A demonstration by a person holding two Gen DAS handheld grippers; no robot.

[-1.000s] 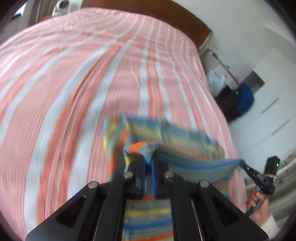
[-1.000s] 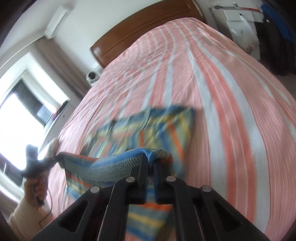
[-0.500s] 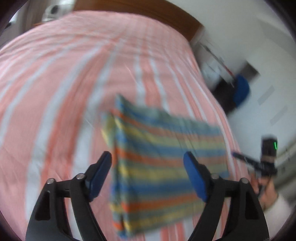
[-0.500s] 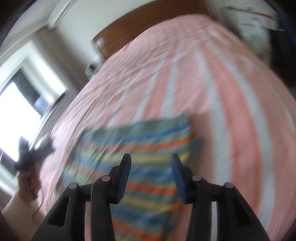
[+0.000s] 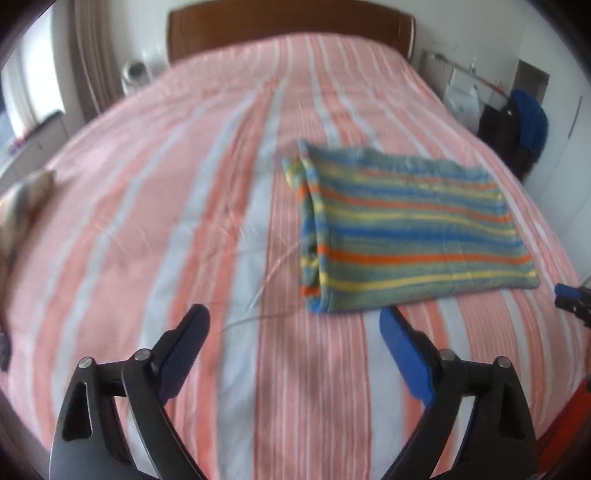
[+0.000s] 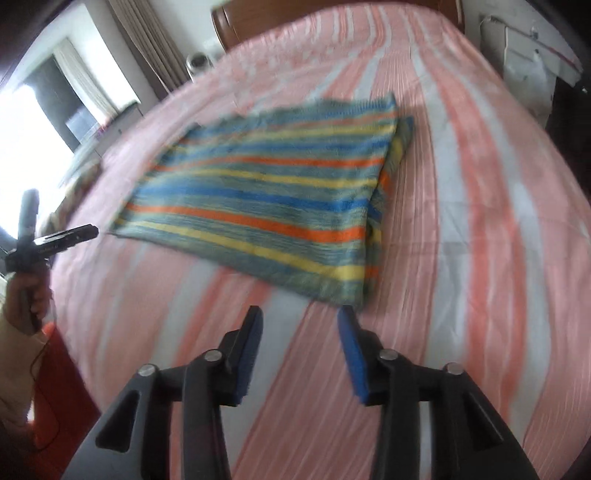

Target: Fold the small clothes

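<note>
A striped cloth (image 5: 406,229) in blue, orange, yellow and grey-green lies folded flat on the pink-striped bed (image 5: 184,206). My left gripper (image 5: 295,325) hovers over bare bedspread just short of the cloth's near left corner; its jaws are opening wide and hold nothing. In the right wrist view the same cloth (image 6: 266,199) lies ahead, with its doubled edge on the right. My right gripper (image 6: 301,317) sits just short of the near right corner, jaws opening, nothing between them. The left gripper (image 6: 92,232) also shows at the left edge of the right wrist view, in a hand (image 6: 26,299).
A wooden headboard (image 5: 288,22) closes the far end of the bed. A patterned cloth (image 5: 22,199) lies at the bed's left edge. Dark bags and a blue item (image 5: 528,125) stand on the floor to the right. A window (image 6: 26,147) and curtains are on the left.
Both grippers let go of the cloth's lifted edge and opened. The cloth dropped flat, folded over. Both grippers pulled back toward the near side of the bed.
</note>
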